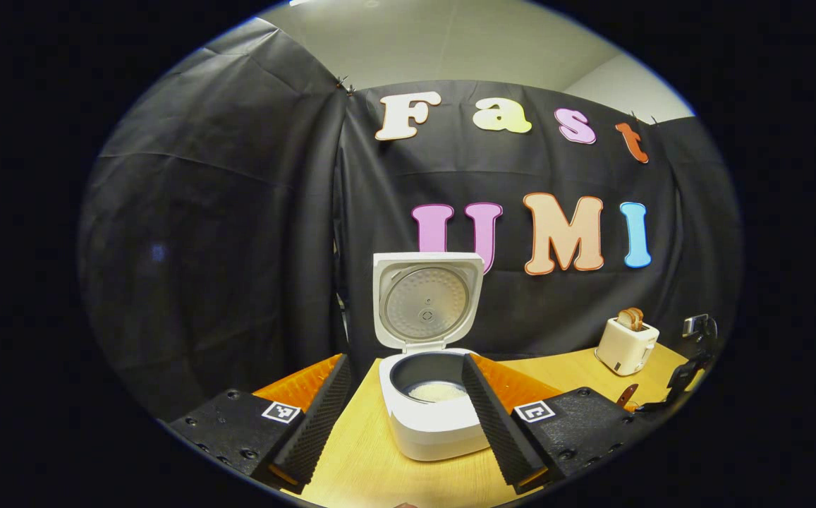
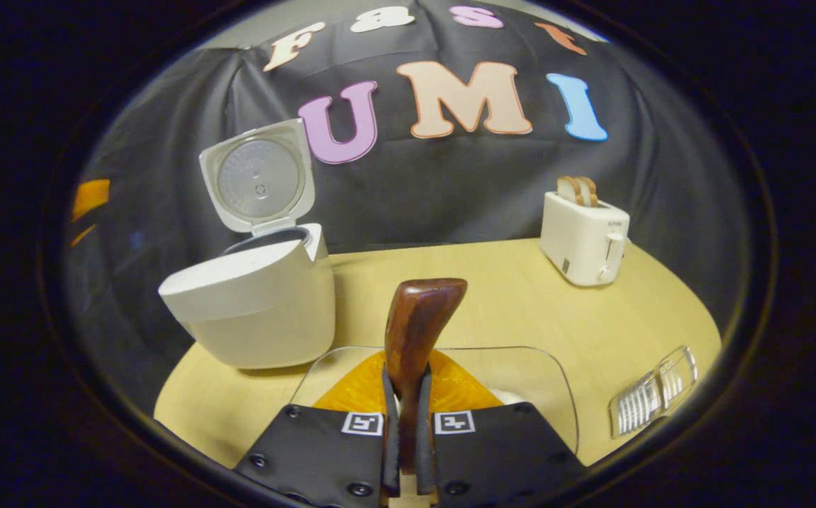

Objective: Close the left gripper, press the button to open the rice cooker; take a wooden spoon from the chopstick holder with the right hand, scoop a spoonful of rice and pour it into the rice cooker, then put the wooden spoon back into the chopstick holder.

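The white rice cooker (image 1: pixel 436 430) stands on the table with its lid (image 1: pixel 427 303) raised upright. White rice (image 1: pixel 437 390) lies in its dark inner pot. My left gripper (image 1: pixel 404 361) is open, its fingers spread to either side of the cooker's front and not touching it. In the right gripper view my right gripper (image 2: pixel 408 374) is shut on a dark wooden spoon (image 2: pixel 418 317), which sticks out forward above a clear container (image 2: pixel 563 395) with a little white rice in it. The cooker (image 2: pixel 259 310) is to the left of the spoon, its lid (image 2: pixel 259 176) open.
A white toaster (image 1: pixel 626 346) with bread slices in it stands at the back right of the wooden table (image 1: pixel 577 367); it is also in the right gripper view (image 2: pixel 584 236). A clear ribbed holder (image 2: pixel 654 398) lies near the table's right edge.
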Available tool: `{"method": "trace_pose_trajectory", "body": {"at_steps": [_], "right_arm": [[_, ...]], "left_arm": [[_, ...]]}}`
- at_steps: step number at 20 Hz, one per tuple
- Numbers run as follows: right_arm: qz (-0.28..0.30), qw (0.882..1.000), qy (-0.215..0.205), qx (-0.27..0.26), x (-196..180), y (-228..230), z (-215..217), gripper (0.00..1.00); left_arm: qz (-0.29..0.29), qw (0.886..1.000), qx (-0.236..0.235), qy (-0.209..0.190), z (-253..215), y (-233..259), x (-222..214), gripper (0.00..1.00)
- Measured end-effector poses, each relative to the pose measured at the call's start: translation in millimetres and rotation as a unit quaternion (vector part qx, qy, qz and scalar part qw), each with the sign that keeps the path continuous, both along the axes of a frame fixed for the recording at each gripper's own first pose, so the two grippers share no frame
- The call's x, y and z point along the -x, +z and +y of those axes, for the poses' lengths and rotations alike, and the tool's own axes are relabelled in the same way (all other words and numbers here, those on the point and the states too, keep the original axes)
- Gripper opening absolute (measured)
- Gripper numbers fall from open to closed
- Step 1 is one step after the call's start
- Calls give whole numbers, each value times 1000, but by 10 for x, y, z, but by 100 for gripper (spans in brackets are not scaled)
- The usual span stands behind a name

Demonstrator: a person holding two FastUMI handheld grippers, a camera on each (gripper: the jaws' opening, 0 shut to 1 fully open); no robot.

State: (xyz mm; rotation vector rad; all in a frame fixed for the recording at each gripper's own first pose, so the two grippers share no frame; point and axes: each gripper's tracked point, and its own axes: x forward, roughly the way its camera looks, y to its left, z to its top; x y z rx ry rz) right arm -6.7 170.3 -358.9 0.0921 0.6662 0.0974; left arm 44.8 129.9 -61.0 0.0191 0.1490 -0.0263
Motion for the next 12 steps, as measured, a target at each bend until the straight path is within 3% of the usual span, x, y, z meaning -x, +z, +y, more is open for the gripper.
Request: {"method": "trace_pose_trajectory", "body": {"at_steps": [5, 12], "right_arm": [[58, 988, -82, -116, 31, -53, -163, 13], [70, 964, -156, -202, -40, 120, -485, 11]], "left_arm": [[1, 1000, 0, -4, -19, 13, 23, 94], [-1, 1000, -7, -9, -96, 28, 40, 94]]}}
